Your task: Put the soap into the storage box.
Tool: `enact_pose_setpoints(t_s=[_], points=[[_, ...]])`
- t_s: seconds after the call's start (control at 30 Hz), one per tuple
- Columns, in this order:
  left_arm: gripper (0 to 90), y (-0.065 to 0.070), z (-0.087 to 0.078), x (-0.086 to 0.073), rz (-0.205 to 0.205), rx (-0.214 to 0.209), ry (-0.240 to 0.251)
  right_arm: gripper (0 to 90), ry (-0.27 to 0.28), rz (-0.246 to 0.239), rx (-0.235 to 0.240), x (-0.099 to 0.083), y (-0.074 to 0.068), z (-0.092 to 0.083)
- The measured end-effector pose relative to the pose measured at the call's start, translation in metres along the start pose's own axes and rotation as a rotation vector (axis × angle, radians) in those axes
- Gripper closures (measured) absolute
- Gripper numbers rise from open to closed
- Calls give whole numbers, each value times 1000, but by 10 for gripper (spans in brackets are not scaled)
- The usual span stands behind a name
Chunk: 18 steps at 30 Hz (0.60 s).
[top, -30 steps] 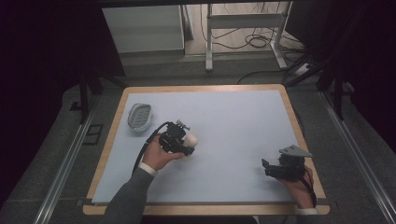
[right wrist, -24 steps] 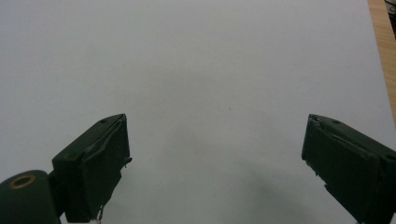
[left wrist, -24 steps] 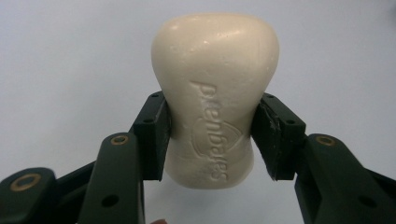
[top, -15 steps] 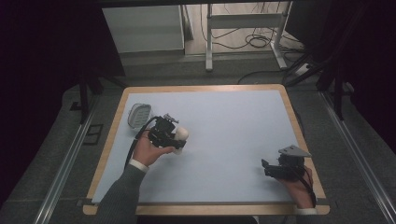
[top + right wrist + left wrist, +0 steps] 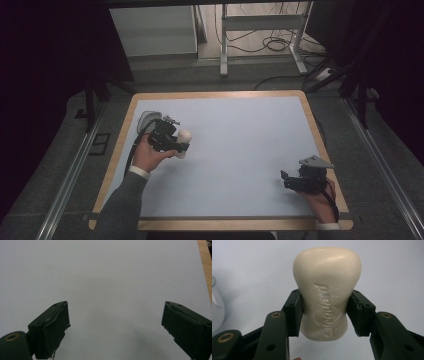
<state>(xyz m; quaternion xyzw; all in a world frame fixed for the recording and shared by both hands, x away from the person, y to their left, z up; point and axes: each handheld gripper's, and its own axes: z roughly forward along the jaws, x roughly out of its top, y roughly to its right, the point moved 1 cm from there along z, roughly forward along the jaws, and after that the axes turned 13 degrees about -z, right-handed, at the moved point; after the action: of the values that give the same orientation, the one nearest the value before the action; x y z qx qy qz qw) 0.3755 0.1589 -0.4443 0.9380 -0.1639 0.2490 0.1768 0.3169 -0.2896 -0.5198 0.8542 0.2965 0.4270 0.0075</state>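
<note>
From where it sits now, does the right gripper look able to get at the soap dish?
Probably not without a long reach. The right gripper sits near the table's right corner, jaws open; the soap dish lies far left, behind the left gripper, which holds the soap bar.

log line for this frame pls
left gripper: shut on soap bar, near soap dish | right gripper: open, empty | table

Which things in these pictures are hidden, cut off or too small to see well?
- Soap dish: in the high view the left gripper covers most of it; in the left gripper view the left edge cuts it.
- Soap bar: its sides are hidden behind the two pads in the left gripper view; its stamped word is too small in the high view.
- Right gripper: its jaw bases are cut by the bottom edge of the right gripper view.
</note>
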Motion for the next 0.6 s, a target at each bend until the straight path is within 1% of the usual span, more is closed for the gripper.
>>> enact_pose_setpoints(t_s=[0.03, 0.1, 0.23, 0.33, 0.4, 0.47, 0.5, 0.6], points=[[498, -5, -2, 0, -8, 6, 3, 77, 0, 0, 0, 0, 0, 0], [498, -9, -4, 0, -15, 15, 3, 76, -1, -1, -1, 0, 0, 0], [498, -16, -7, 2, -15, 29, 7, 77, -2, -1, 0, 0, 0, 1], [498, -22, -10, 3, -29, 41, 8, 77, -2, 0, -1, 0, 0, 0], [498, -26, -11, 5, -35, 46, -1, 77, -2, -1, -1, 0, 0, 0], [498, -34, -12, 7, -51, 56, 0, 77, -1, 0, -2, 0, 1, 0], [498, -34, -12, 7, -51, 56, 0, 77, -1, 0, -2, 0, 1, 0], [498, -40, -12, 9, -62, 66, -1, 76, -1, 0, -2, 0, 1, 0]])
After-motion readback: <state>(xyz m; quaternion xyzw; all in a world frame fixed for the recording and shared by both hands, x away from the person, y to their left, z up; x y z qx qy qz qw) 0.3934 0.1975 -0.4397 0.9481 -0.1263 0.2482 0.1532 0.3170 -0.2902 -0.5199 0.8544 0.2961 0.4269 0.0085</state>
